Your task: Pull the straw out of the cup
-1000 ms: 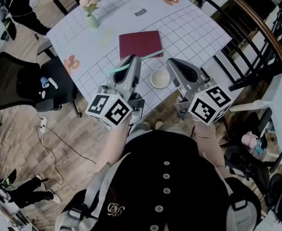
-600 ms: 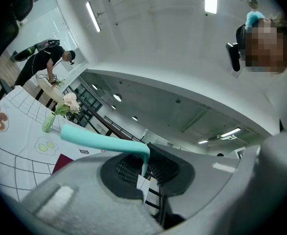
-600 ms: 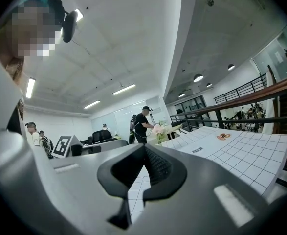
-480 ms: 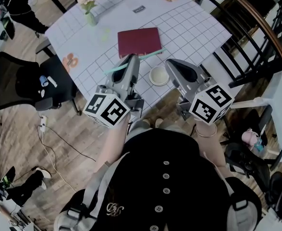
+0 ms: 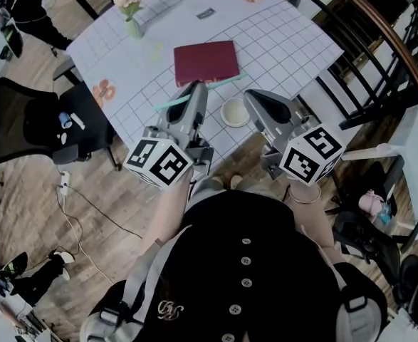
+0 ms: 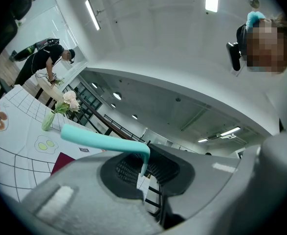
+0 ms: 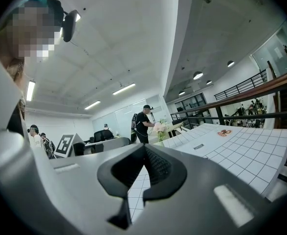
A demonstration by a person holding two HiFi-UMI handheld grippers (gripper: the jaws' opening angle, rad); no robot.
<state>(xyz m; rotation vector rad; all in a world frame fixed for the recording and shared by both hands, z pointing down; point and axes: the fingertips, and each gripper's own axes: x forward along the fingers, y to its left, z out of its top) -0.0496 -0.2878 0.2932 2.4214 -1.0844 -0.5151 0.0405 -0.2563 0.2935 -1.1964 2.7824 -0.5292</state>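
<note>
A teal straw [image 5: 167, 103] lies crosswise in the tips of my left gripper [image 5: 198, 86], which is shut on it above the table's near edge. In the left gripper view the straw [image 6: 101, 141] sticks out to the left and bends down between the dark pads [image 6: 128, 168]. The white cup [image 5: 236, 113] stands on the table just right of that gripper, with no straw in it. My right gripper [image 5: 253, 95] hangs beside the cup on its right. Its jaws meet at the tips [image 7: 143, 150] with nothing between them.
The white grid-patterned table [image 5: 280, 41] carries a dark red book [image 5: 206, 61] behind the cup and a vase of pink flowers [image 5: 129, 6] at the far left. A black railing [image 5: 379, 63] runs along the right, and a black chair [image 5: 23, 123] stands at the left.
</note>
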